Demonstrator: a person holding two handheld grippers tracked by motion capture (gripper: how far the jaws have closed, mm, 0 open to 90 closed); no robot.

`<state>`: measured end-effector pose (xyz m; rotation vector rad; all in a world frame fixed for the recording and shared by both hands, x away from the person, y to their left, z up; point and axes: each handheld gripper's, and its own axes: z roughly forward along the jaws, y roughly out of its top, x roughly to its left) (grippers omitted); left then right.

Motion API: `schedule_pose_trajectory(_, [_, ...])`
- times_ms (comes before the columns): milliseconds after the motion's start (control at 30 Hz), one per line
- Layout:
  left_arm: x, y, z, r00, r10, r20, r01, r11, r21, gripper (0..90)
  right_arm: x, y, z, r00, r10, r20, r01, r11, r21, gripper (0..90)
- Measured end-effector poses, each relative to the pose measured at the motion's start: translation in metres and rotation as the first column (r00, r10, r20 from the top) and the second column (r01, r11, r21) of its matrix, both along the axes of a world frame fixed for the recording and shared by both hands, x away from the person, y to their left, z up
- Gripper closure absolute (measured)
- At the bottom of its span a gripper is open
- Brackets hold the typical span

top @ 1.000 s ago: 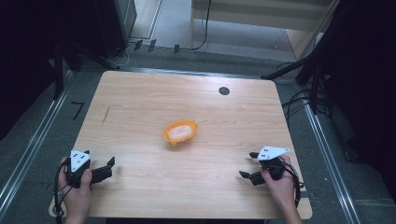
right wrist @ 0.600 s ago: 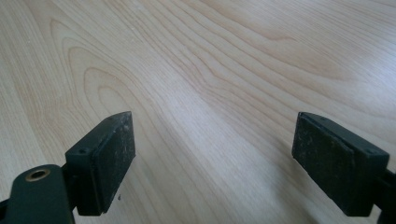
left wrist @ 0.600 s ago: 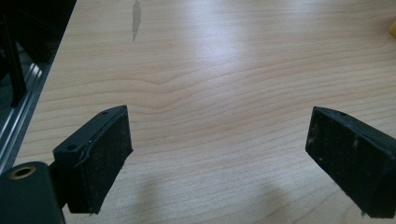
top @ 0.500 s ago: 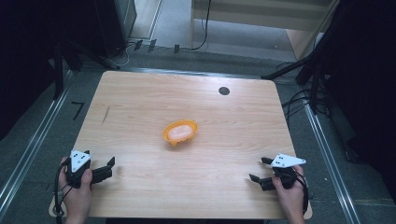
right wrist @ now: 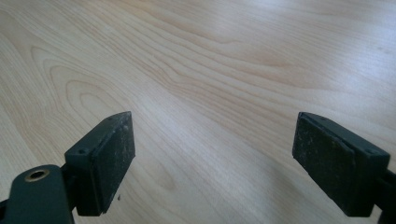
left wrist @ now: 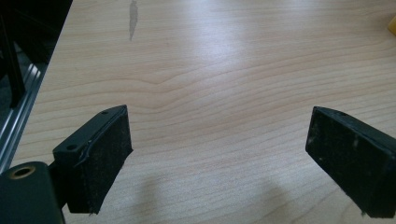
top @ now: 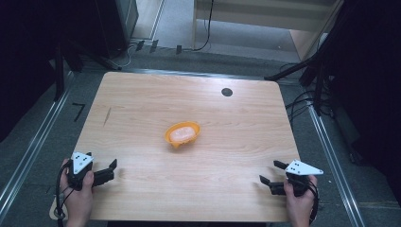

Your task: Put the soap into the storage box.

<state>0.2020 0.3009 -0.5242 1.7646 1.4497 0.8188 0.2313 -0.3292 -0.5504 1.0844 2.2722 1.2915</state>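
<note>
At the lower corners of the frame, the left gripper (top: 108, 172) and right gripper (top: 273, 175) are resting jaws apart and empty, while the orange bowl (top: 182, 134) is sitting untouched at table (top: 142, 104) centre, indicating no handling begun

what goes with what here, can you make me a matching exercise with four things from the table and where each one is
Things:
1. orange bowl
2. black round hole
3. left gripper
4. right gripper

Places:
A. near right corner of the table
B. far side, right of centre
C. near left corner
D. middle of the table

Pairs: 1-D, 2-B, 3-C, 4-A
</note>
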Motion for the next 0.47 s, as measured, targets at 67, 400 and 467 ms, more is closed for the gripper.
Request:
schedule_pose_trajectory(67, [-0.0002, -0.0004, 0.0, 1.0, -0.006, 0.001, 0.006, 1.0, 0.001, 7.4, -0.001, -0.0015, -0.0001, 0.9998, -0.021, 0.005, 0.021, 1.0, -0.002, 13.5])
schedule_pose_trajectory(400, [0.0017, -0.0023, -0.0003, 0.9997, -0.016, -0.016, 0.017, 0.9997, 0.017, 7.4, 0.0004, -0.0033, 0.0001, 0.9999, -0.007, -0.012, 0.007, 1.0, 0.016, 13.5])
schedule_pose_trajectory(467, [0.0018, -0.0026, -0.0002, 0.9997, -0.015, -0.02, 0.015, 0.9997, 0.02, 7.4, 0.0012, -0.0035, 0.0, 1.0, -0.005, -0.005, 0.005, 1.0, 0.021, 13.5])
